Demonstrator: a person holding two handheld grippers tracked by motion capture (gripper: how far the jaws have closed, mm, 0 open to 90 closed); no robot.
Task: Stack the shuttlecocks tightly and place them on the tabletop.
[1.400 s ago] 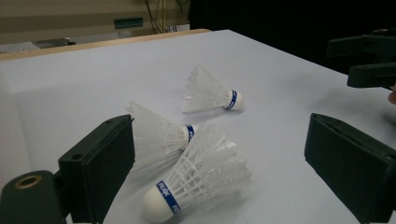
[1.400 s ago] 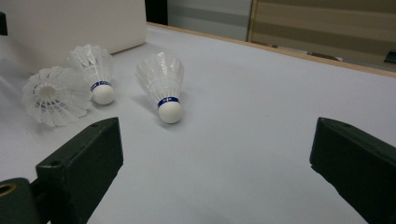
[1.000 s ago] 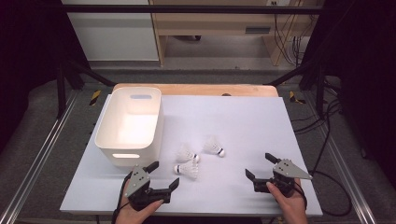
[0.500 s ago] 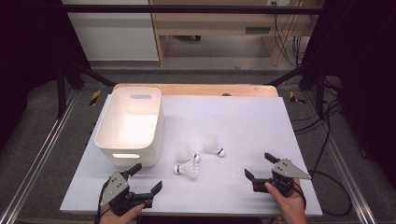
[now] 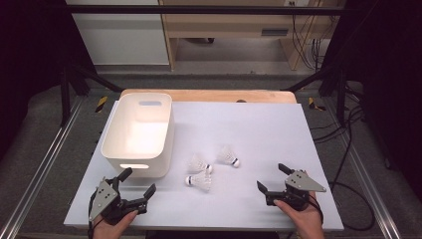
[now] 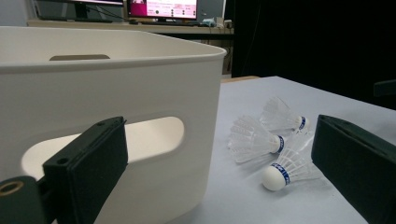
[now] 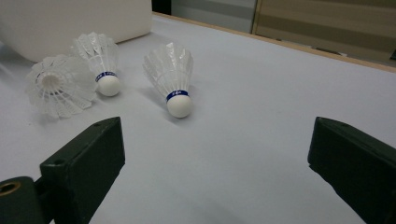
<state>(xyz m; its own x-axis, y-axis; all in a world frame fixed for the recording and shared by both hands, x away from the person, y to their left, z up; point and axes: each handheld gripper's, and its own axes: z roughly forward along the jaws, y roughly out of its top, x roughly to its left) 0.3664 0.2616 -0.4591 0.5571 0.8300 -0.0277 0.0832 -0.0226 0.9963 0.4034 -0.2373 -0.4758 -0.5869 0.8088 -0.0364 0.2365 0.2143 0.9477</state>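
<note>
Three shuttlecocks (image 5: 201,172) lie between the left gripper (image 5: 138,187) and right gripper (image 5: 276,179), fingers spread wide, empty.

Overhead light is falling brightly on the white rectangular table top (image 5: 259,134), while the floor and the surroundings from nine round to three o'clock are sinking into near black. The inside of the white plastic bin (image 5: 139,132) is glowing, almost washed out. The three white feathered shuttlecocks (image 7: 170,77) are casting soft, short shadows. In both gripper views the near black jaws are blurring, and the background is going soft.
</note>
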